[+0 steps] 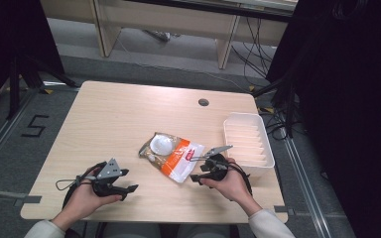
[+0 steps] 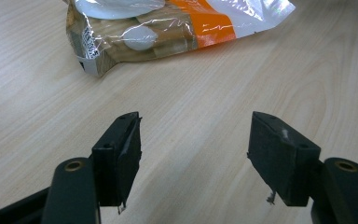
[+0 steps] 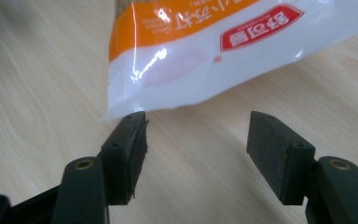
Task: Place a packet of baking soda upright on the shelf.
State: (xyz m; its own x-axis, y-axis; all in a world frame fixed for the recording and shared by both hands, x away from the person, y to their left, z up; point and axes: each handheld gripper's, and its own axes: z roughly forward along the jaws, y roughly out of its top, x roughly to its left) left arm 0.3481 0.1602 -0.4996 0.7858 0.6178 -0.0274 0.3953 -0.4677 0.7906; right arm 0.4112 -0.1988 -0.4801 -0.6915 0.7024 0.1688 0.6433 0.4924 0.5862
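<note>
Frame centre: crinkled snack bag (image 1: 172, 156), clear, orange and white; your right gripper (image 3: 196, 140) and left gripper (image 2: 193, 144) gape empty.

The crinkled clear-and-orange plastic snack bag (image 3: 200, 51) ran off the top edge of the right gripper view, and off the top of the left gripper view (image 2: 168, 28). Its small printed lettering was illegible. The person's pale sleeves (image 1: 265, 225) were cut by the high view's bottom edge.
</note>
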